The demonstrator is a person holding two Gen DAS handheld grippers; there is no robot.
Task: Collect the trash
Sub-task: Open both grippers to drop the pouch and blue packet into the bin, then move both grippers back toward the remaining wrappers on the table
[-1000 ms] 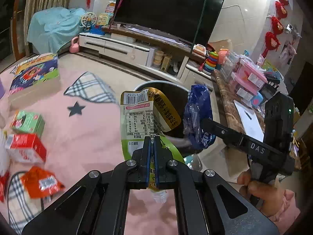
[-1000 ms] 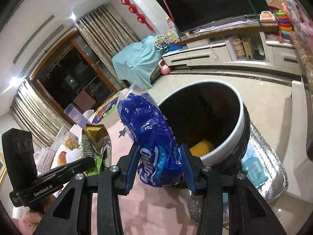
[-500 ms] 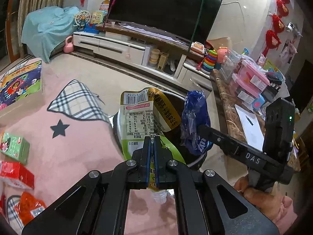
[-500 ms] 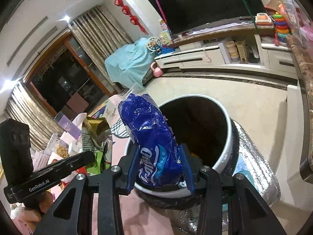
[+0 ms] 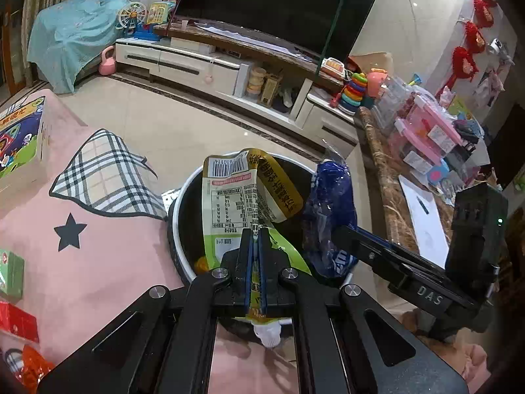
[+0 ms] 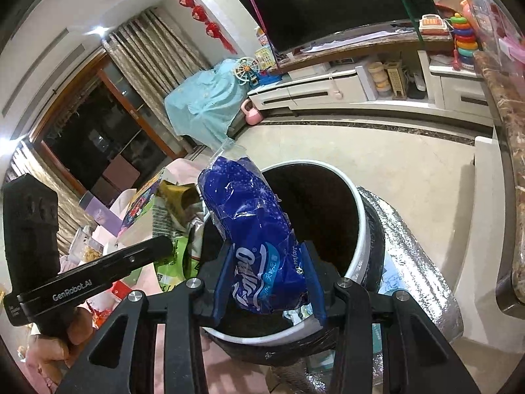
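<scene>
Bin (image 5: 179, 203): open mouth lies directly beneath both loads; release only once each is clear inside the rim.
Right gripper (image 6: 267, 275): part-open, clamping blue wrapper (image 6: 259, 229) above the bin; release first.
Left gripper (image 5: 254, 259): pinched tight on green-and-gold pouch (image 5: 236, 203) over the opening; open fully.

the left gripper (image 5: 254, 239), black with blue pads, pinches a green, white and gold pouch (image 5: 236, 203) printed with a black barcode. the right gripper (image 6: 269, 272), black with blue pads, clasps a deep blue wrapper (image 6: 259, 229) with white lettering. beyond both, a black bin (image 6: 361, 229) with a white rim. left of the left gripper, a pink mat (image 5: 108, 246) bearing a plaid patch and a dark star.
</scene>
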